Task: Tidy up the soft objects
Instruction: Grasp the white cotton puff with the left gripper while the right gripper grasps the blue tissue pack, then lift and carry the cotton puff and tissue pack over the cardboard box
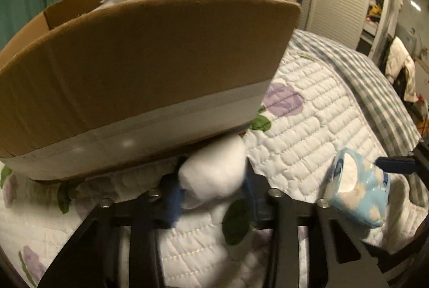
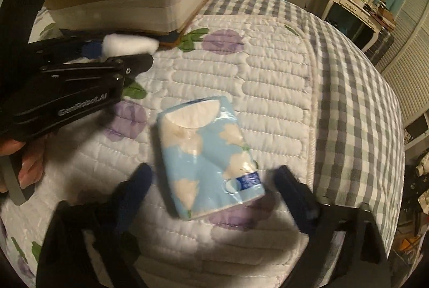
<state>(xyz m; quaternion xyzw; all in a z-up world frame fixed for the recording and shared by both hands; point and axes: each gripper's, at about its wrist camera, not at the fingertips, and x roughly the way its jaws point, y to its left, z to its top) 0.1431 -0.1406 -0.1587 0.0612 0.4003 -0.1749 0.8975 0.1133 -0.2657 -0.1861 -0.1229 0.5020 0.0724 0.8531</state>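
Quilted floral bedspread [image 2: 268, 78], gingham blanket [image 2: 348, 89], white dressing table [image 2: 354, 6]

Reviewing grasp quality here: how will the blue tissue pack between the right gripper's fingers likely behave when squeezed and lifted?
The tissue pack is probably soft: its wrapper is already creased, so it should dent. The glossy film may slip on the right gripper pads. It looks light and flat, so unlikely to roll.

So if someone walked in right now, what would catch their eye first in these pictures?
Probably the big cardboard box on the quilted floral bedspread, heaped with white soft things. In front of it, the left gripper is shut on a white fluffy roll. To the side, a blue cloud-print tissue pack lies on the quilt between the right gripper's open fingers.
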